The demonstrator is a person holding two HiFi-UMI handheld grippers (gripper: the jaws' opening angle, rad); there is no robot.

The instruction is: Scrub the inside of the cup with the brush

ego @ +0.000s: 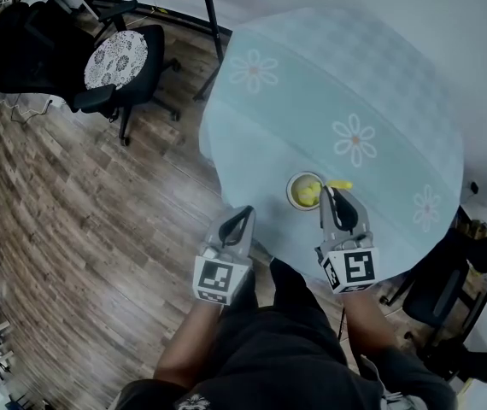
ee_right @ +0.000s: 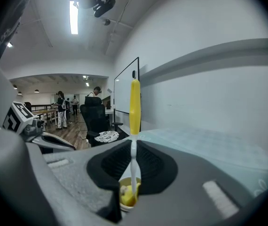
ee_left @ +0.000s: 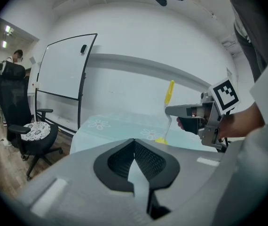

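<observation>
A small pale cup (ego: 304, 191) stands near the front edge of the round table (ego: 380, 84), which has a light blue flowered cloth. The brush has a yellow handle (ee_right: 134, 106) and a white neck, and its yellow head sits down in the cup (ee_right: 126, 202). My right gripper (ego: 329, 193) is just right of the cup, shut on the brush's neck (ee_right: 133, 160). My left gripper (ego: 245, 214) hangs beside the table's front-left edge, shut with nothing in it. The left gripper view shows the right gripper (ee_left: 190, 111) holding the brush (ee_left: 170, 94) upright.
A black office chair with a patterned cushion (ego: 115, 58) stands on the wood floor at the far left. Whiteboard stand legs (ego: 209, 15) are behind the table. Another dark chair (ego: 448, 301) is at the right. People stand far off (ee_right: 61, 108).
</observation>
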